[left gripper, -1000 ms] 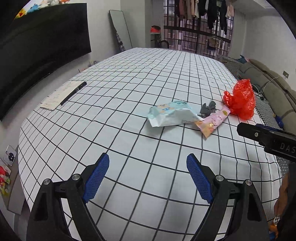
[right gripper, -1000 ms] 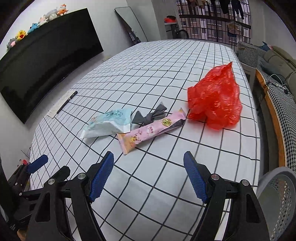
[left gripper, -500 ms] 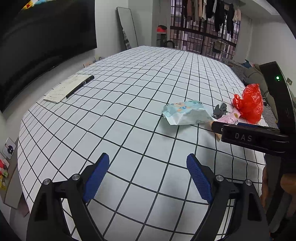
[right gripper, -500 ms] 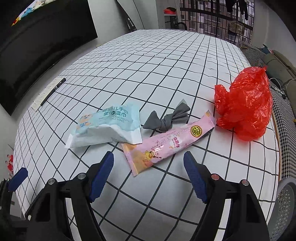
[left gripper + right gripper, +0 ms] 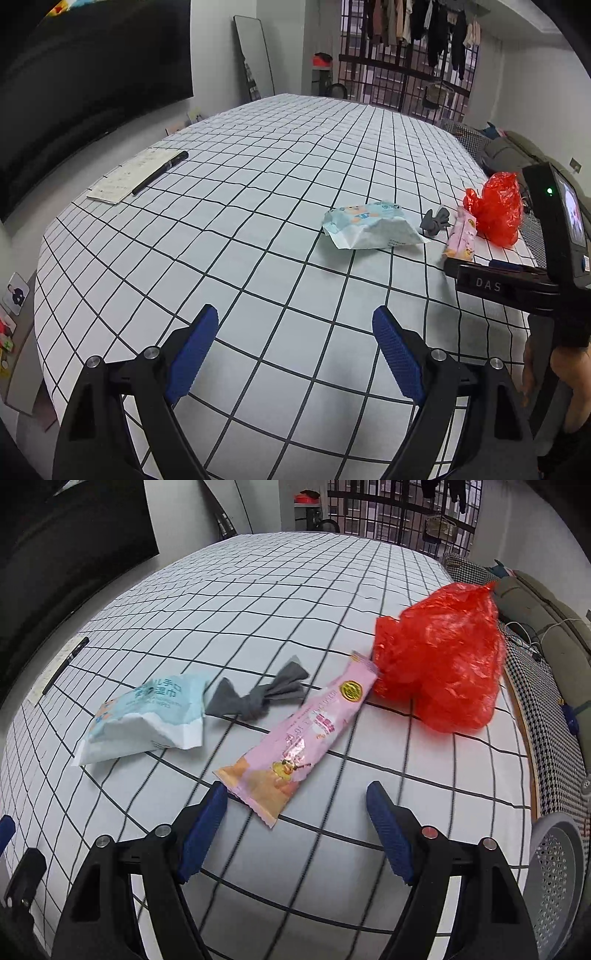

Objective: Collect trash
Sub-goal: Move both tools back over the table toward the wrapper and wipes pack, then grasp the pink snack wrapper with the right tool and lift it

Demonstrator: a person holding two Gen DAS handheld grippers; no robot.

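From the left wrist view, the left gripper (image 5: 295, 332) hangs wide open and empty at bottom centre over the checked tablecloth (image 5: 258, 184); the wipes packet (image 5: 369, 229) lies centre-right.

From the right wrist view, the right gripper (image 5: 295, 805) gapes, gripping nothing, the pink wrapper (image 5: 306, 734)'s near end just above its fingertips, the red bag (image 5: 439, 664) upper right.

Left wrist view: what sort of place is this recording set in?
Likely a home living room: a big dark TV on the wall, a sofa beside the checked-cloth table, and laundry hanging by a barred window.
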